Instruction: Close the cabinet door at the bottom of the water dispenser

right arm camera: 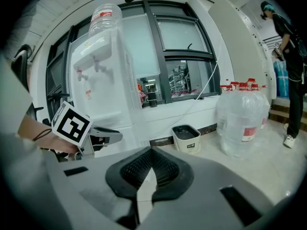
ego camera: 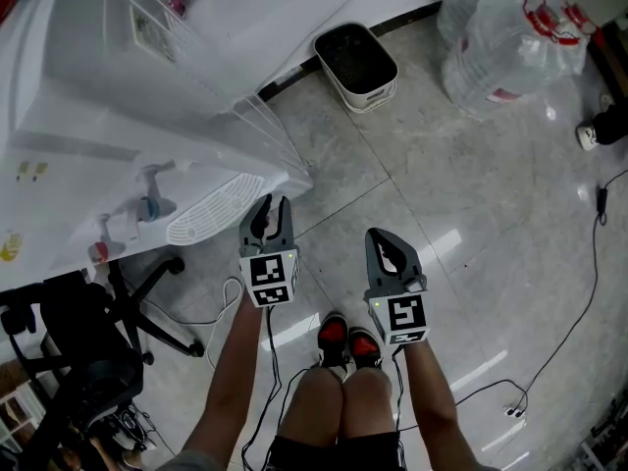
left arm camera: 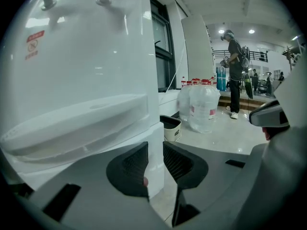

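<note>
The white water dispenser (ego camera: 118, 116) stands at the left, with its taps and drip tray (ego camera: 211, 209) facing me. Its bottom cabinet door (left arm camera: 154, 138) shows as a white panel edge that runs between the jaws of my left gripper (left arm camera: 154, 164). Both pads sit against that edge. In the head view the left gripper (ego camera: 267, 207) points at the dispenser's lower front corner. My right gripper (ego camera: 386, 241) hangs to the right over the floor, away from the dispenser. The right gripper (right arm camera: 151, 174) is shut with nothing between its jaws, and its view shows the left gripper (right arm camera: 91, 135) against the dispenser (right arm camera: 103, 80).
A small white bin (ego camera: 355, 65) stands by the wall beyond the door. Large water bottles in plastic wrap (ego camera: 510, 37) lie at the back right. A black office chair (ego camera: 88, 351) is at the lower left. Cables (ego camera: 589, 292) trail across the tiled floor. My feet (ego camera: 348, 340) are below the grippers.
</note>
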A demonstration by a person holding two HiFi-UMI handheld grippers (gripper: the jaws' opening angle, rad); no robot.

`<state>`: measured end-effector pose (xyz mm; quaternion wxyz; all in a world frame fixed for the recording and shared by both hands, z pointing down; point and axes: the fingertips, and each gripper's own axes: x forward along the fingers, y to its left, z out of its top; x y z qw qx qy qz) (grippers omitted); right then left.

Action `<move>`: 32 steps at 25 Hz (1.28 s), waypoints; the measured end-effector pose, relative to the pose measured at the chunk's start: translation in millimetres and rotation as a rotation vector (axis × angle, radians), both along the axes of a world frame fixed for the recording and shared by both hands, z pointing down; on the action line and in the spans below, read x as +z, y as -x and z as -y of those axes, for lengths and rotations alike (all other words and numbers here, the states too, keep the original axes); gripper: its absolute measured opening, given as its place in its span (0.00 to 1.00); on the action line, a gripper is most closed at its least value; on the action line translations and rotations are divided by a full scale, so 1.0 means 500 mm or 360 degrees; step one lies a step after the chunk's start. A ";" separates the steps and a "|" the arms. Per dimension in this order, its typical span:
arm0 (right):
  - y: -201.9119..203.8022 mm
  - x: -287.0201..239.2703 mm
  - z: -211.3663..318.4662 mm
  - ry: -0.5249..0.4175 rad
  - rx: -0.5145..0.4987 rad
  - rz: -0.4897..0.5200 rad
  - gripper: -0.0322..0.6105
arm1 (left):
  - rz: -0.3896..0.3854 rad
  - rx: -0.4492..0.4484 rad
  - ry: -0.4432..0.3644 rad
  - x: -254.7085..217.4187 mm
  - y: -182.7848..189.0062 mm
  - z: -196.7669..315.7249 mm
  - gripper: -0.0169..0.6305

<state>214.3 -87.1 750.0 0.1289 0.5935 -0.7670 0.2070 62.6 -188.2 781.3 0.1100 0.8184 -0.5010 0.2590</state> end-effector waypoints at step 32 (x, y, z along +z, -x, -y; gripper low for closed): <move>0.049 -0.478 -0.048 -0.0079 -0.0176 -0.0068 0.07 | -0.0125 -0.0095 -0.0027 -0.469 0.011 -0.140 0.20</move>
